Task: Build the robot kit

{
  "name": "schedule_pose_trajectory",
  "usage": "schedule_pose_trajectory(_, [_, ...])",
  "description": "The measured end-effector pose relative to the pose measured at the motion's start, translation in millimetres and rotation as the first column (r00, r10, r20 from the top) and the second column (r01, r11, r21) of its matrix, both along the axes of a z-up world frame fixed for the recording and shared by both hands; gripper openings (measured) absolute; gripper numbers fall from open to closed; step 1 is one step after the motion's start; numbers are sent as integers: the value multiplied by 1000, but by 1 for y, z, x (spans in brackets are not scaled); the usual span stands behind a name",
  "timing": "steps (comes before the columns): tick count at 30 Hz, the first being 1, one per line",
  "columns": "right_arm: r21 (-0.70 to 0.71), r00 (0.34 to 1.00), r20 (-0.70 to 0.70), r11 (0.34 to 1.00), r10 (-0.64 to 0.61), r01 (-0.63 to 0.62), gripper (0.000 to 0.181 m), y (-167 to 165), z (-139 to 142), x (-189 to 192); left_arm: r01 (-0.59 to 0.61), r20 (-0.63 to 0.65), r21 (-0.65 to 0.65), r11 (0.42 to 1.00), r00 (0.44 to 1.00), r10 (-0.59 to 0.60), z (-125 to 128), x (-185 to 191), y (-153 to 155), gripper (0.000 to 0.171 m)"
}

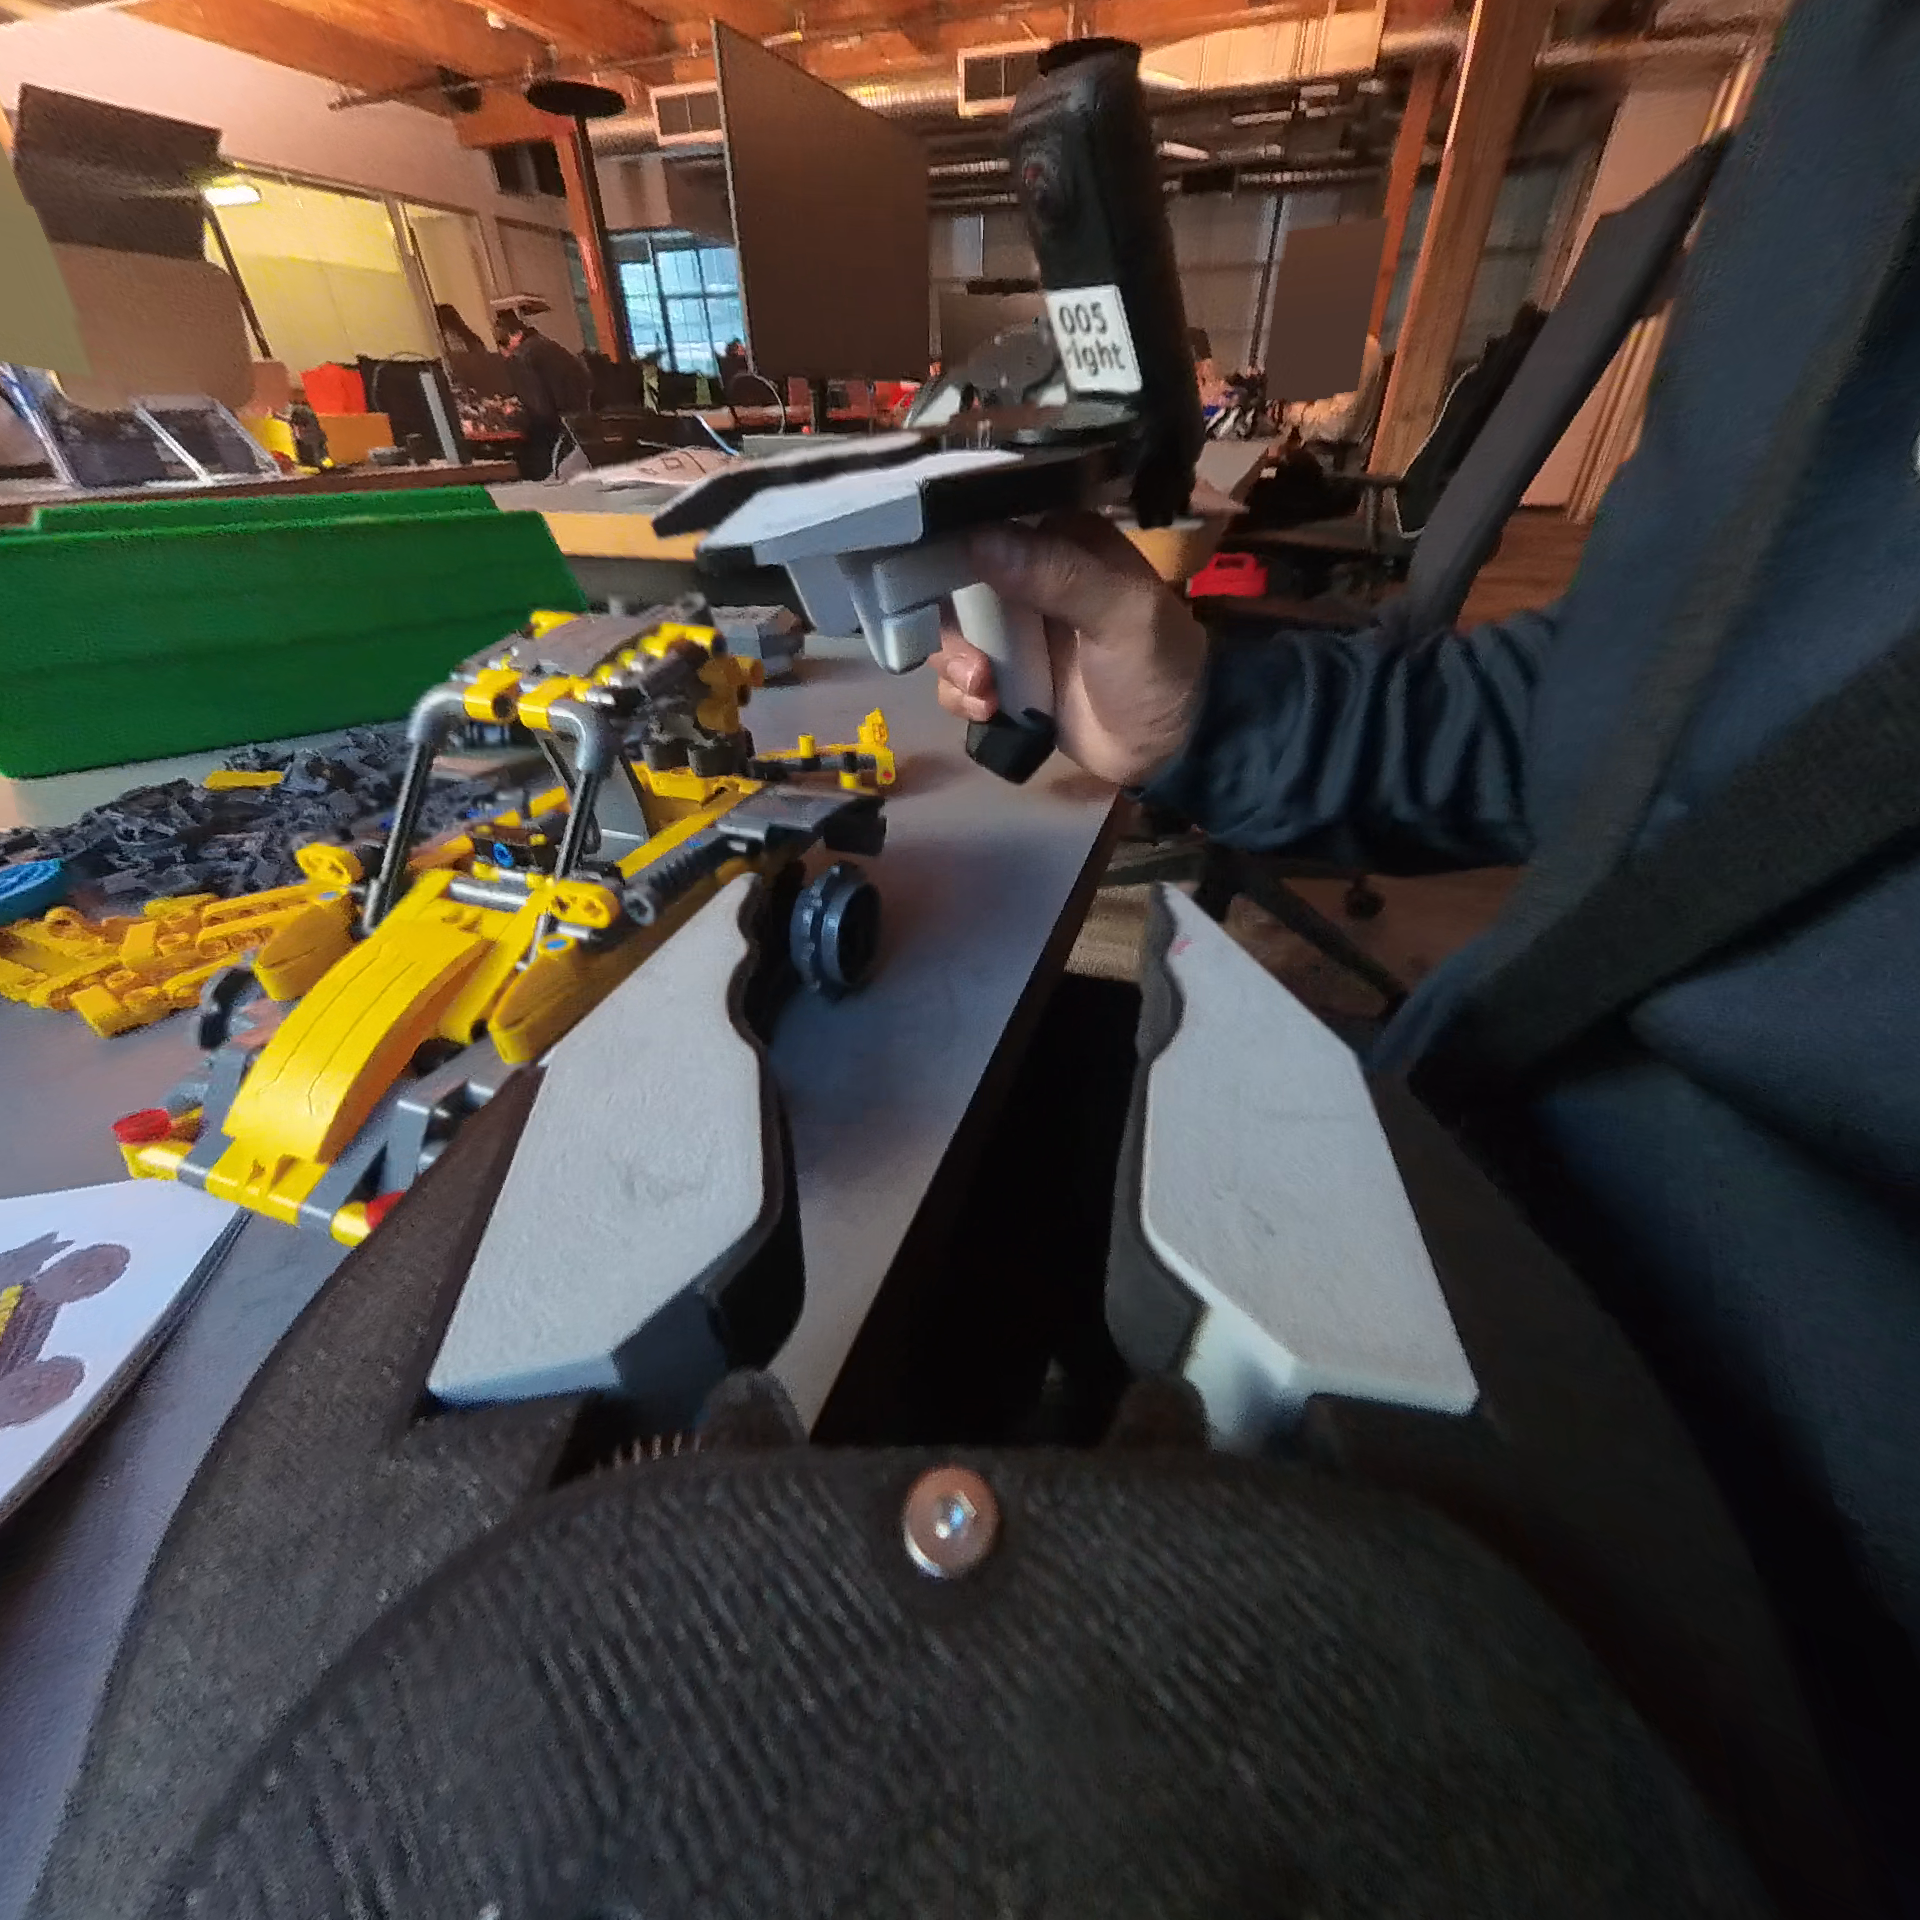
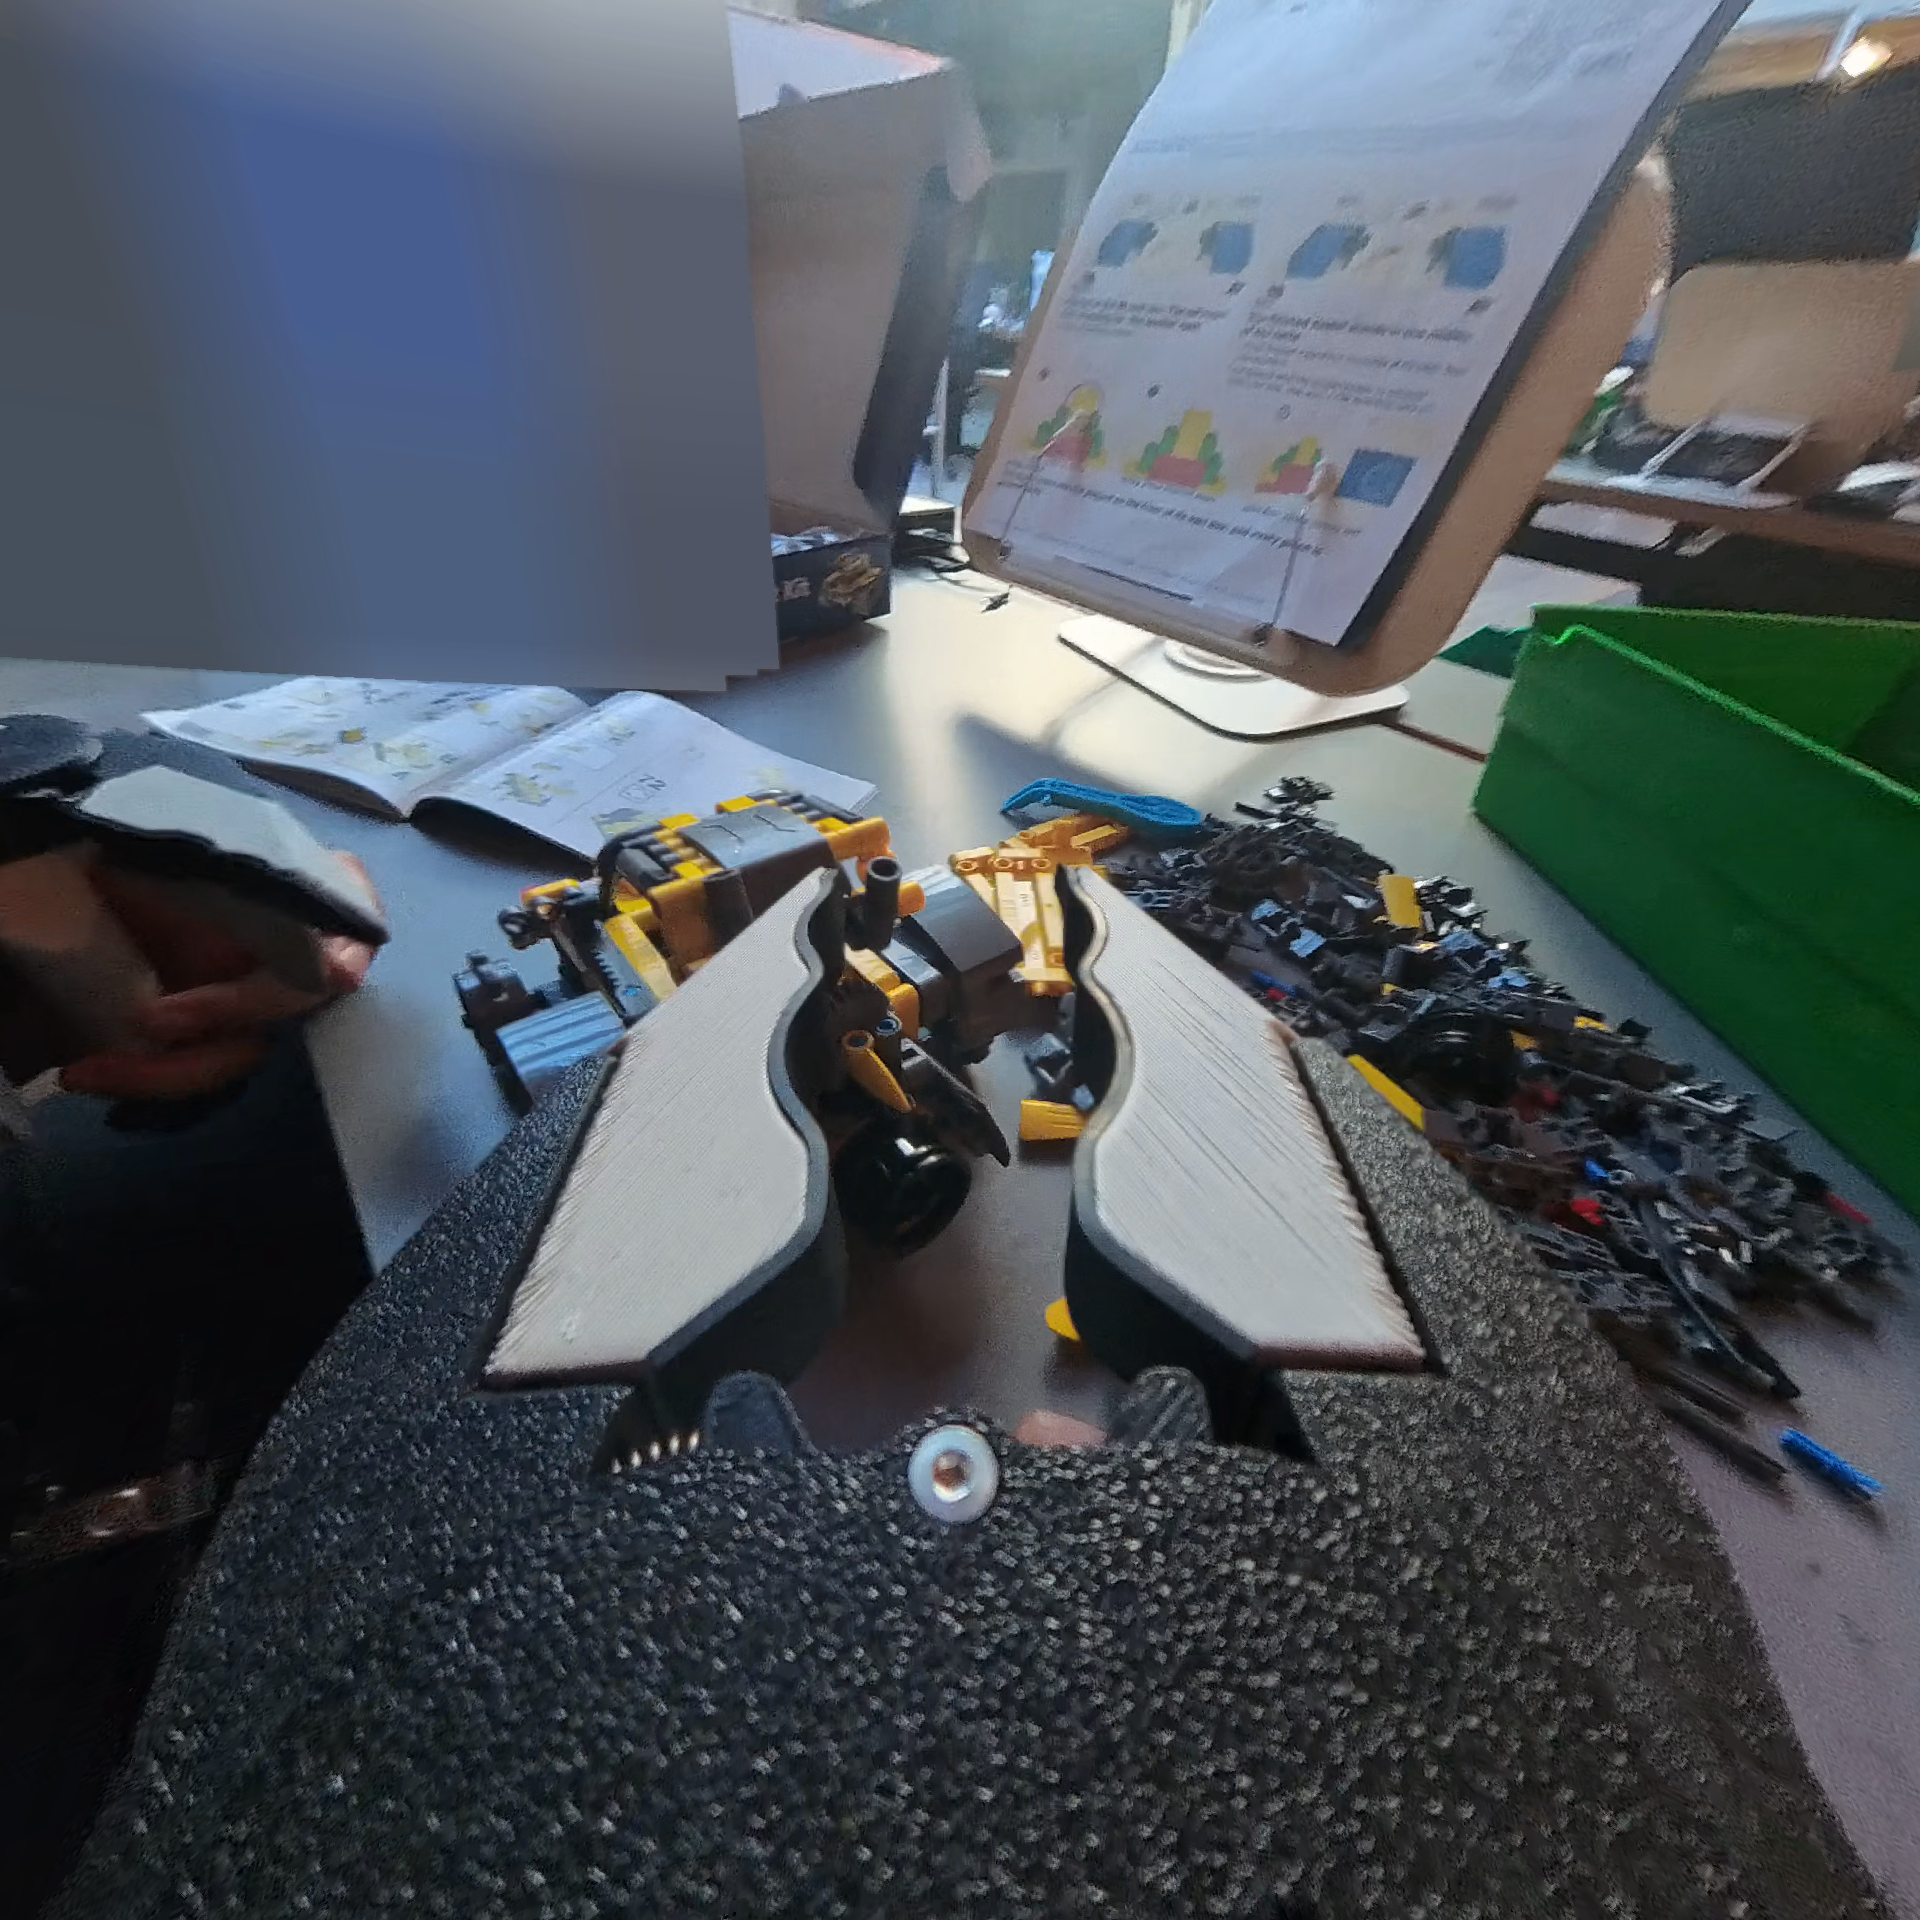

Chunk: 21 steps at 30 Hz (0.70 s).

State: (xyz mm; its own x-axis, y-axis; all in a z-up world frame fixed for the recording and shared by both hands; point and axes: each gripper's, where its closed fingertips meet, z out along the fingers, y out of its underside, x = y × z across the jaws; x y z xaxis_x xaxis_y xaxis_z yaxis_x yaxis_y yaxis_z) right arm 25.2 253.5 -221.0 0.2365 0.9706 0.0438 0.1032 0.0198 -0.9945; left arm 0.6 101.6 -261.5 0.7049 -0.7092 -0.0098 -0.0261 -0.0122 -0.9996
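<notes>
A part-built yellow and grey brick car stands on the grey table near its edge. My left gripper is open and empty, low at the table edge just right of the car's grey wheel hub. My right gripper, held by a hand, hovers above and behind the car. In the right wrist view my right gripper is open and empty, with the car seen below and between its fingers, not touching. My left gripper shows at the left.
A pile of loose black parts and yellow parts lies right of the car, with a blue piece. A green bin stands at the right. An open booklet and a sheet on a wooden stand are behind. The right tips stand about 25 cm off the blue piece.
</notes>
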Motion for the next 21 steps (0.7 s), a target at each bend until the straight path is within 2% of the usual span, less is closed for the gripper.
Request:
schedule_pose_trajectory(3, [21, 998, -35, 998, -57, 57, 43, 5, -4, 4, 18, -50, 3, 1000, 999, -17, -7, 2, -3, 65])
schedule_pose_trajectory(6, [47, 993, -68, 994, -97, 101, 44, 9, 2, 9, 10, -38, -9, 1000, 999, -10, -7, 0, -1, 65])
schedule_pose_trajectory(21, [7, 998, -42, 999, -50, 51, 45, 6, -6, 4, 25, 1, -53, 998, 1000, -25, -8, 0, 5, 60])
